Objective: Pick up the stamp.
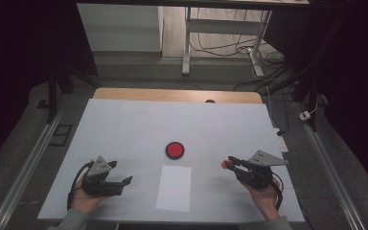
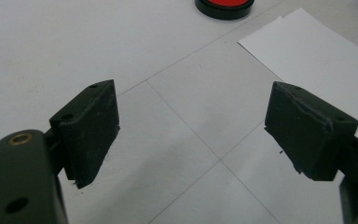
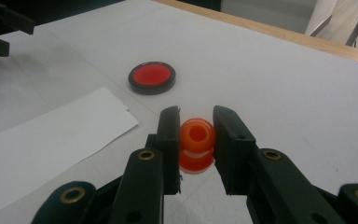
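surface: white counter with a wood far edge, dim room, desk legs and cables behind | thing: glossy orange spool-ish piece, hole on top, clamped in right claw right of the paper | left claw spread apart, nothing in it | count: 1 orange piece, 1 red-and-black disc, 1 paper sheet, 2 claws

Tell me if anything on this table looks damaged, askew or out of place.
Little stands out. The left gripper hangs open, and its black pads look chipped and ragged along their edges. The right gripper is shut on an orange spool-shaped piece. The white sheet lies flat and the red pad in its black case sits level.
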